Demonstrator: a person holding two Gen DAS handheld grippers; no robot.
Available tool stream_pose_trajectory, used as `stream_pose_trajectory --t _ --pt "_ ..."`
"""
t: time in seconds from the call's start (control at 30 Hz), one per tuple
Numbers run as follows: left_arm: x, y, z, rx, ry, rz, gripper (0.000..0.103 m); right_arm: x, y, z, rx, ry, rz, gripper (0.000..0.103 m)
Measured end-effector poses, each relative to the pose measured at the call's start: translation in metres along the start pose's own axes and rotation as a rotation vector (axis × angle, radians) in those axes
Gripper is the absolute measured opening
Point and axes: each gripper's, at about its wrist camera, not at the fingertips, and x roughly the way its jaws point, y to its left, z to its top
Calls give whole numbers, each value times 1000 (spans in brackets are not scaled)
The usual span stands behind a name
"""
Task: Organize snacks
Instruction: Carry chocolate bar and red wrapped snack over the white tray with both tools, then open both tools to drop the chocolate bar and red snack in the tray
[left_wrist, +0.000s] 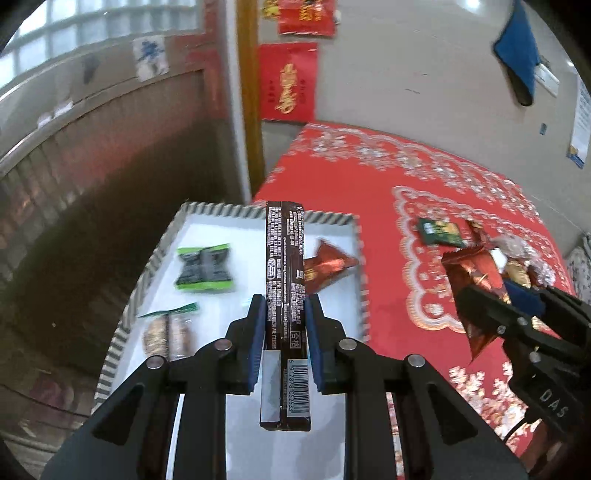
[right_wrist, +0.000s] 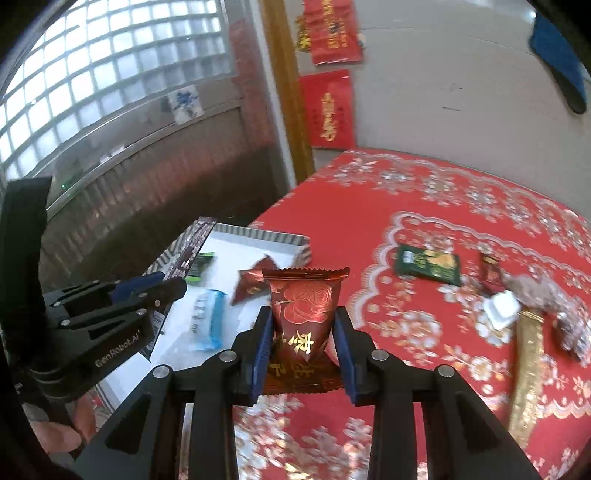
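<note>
2 snacks are mid-carry toward the striped tray (left_wrist: 207, 211): the left gripper (left_wrist: 285, 314) pinches a brown bar (left_wrist: 284, 258) above it, the right gripper (right_wrist: 303, 332) clamps a red rose packet (right_wrist: 304, 302) just beside it, presumably for dropping inside.

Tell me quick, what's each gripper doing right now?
Left gripper: closed on a long dark brown snack bar, over the white tray.
Right gripper: closed on a red rose-print snack packet.

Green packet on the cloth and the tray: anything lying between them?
Nothing: bare red cloth separates green packet from tray, seen in right wrist view.
</note>
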Motion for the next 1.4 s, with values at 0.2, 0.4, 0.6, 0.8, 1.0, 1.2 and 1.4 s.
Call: stream_pose_trajectory --t 0.2,0.4,0.6,0.8,1.0,1.2,1.4 --pt "15 30 -9 -38 35 43 19 30 36 9 -51 37 48 33" --pt "28 52 -17 -65 65 65 19 68 62 11 -83 95 79 33" --pt "37 64 -20 -87 82 70 19 99 77 7 -106 155 85 33" --pt "47 68 -22 -94 98 65 19 112 76 0 -102 185 82 33" --pt "53 68 -23 -95 108 62 19 116 79 -1 -109 190 79 33" --pt "57 68 -23 -98 114 65 19 118 81 -1 -110 190 80 34" --pt "59 68 -23 -104 118 74 21 117 81 -2 -97 193 106 37"
